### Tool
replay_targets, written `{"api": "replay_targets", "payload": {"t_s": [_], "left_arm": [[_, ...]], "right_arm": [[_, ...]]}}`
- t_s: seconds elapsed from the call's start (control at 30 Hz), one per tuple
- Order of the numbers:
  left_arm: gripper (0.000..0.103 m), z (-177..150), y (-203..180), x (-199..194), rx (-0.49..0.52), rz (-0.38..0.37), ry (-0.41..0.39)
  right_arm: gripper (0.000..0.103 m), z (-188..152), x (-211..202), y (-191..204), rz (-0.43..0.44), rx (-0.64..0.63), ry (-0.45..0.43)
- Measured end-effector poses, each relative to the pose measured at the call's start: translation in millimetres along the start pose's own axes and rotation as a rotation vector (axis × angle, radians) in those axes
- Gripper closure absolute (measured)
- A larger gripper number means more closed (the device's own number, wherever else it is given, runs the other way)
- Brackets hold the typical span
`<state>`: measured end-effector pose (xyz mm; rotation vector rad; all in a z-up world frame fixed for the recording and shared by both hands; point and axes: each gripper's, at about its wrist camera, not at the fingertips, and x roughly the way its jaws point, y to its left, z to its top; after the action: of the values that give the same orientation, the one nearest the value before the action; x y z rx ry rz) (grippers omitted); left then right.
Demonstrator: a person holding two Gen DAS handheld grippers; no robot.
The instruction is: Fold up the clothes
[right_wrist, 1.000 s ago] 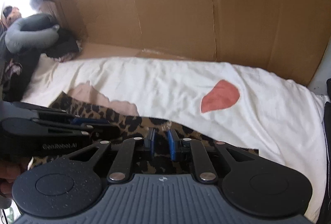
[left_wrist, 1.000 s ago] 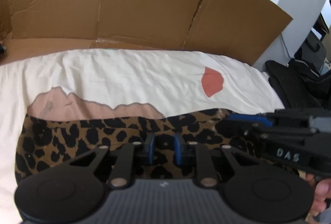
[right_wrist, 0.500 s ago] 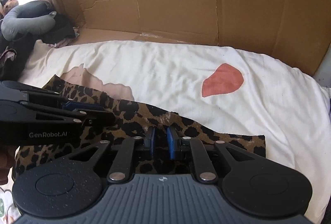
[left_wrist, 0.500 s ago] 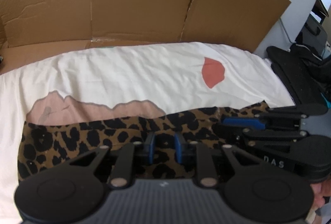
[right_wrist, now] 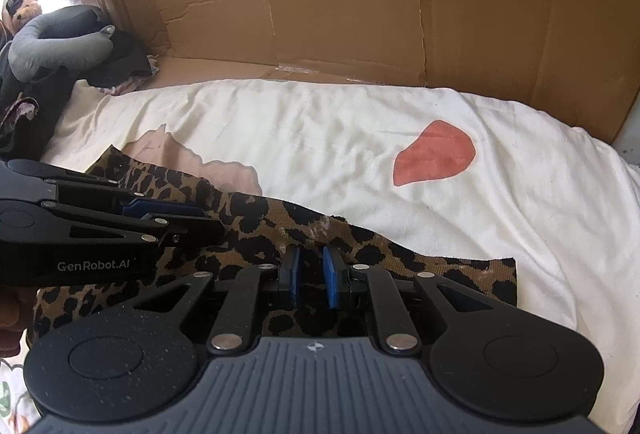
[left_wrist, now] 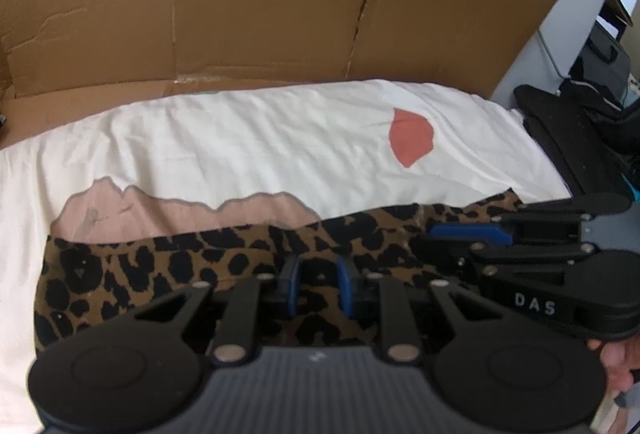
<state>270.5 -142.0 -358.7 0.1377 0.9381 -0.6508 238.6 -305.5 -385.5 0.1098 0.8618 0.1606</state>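
the leopard-print garment (left_wrist: 180, 266) now lies lower and flatter on the white bedsheet (left_wrist: 248, 137). the left claw (left_wrist: 319, 288) and right claw (right_wrist: 311, 276) stand narrow, fabric between the pads; whether pinched i cannot tell. the fold looks about laid.

Soft daylight, blown out white at the right wrist view's upper left corner; fisheye bending and dark vignetting at edges.

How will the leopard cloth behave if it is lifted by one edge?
The leopard cloth lies flat and follows the sheet beneath, so it is probably floppy and will drape. It looks thin, so likely light. Its ribbed weave suggests it should not slip easily.
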Motion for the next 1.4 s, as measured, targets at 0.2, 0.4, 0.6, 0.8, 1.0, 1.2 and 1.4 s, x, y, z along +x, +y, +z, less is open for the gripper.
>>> {"api": "replay_targets", "payload": {"t_s": [0.2, 0.4, 0.6, 0.8, 1.0, 1.2, 1.4], "left_arm": [[0.08, 3.7, 11.6, -10.5, -0.16, -0.032, -0.017], [0.056, 5.2, 1.6, -44.7, -0.134, -0.001, -0.096], [0.056, -6.8, -10.5, -68.3, -0.112, -0.03, -0.11], [0.057, -22.3, -27.2, -76.6, -0.049, -0.077, -0.087], [0.057, -33.8, -32.7, -57.1, -0.025, -0.066, -0.027], [0.059, -33.6, -29.6, -41.4, -0.022, -0.042, -0.007], [0.059, -23.8, -26.8, -31.3, -0.028, -0.035, -0.015]], "right_arm": [[0.084, 7.9, -9.5, -0.4, 0.001, 0.064, -0.015], [0.077, 12.6, -44.6, -10.3, 0.015, 0.094, -0.111], [0.075, -6.4, -70.0, -6.3, 0.012, 0.083, -0.124], [0.075, -27.2, -85.3, 9.6, 0.017, 0.068, -0.113], [0.07, -39.1, -77.5, 22.2, 0.029, 0.019, -0.07], [0.07, -47.8, -60.0, 15.9, 0.003, 0.029, -0.014], [0.069, -41.0, -53.5, 11.1, -0.027, 0.027, -0.016]]}}
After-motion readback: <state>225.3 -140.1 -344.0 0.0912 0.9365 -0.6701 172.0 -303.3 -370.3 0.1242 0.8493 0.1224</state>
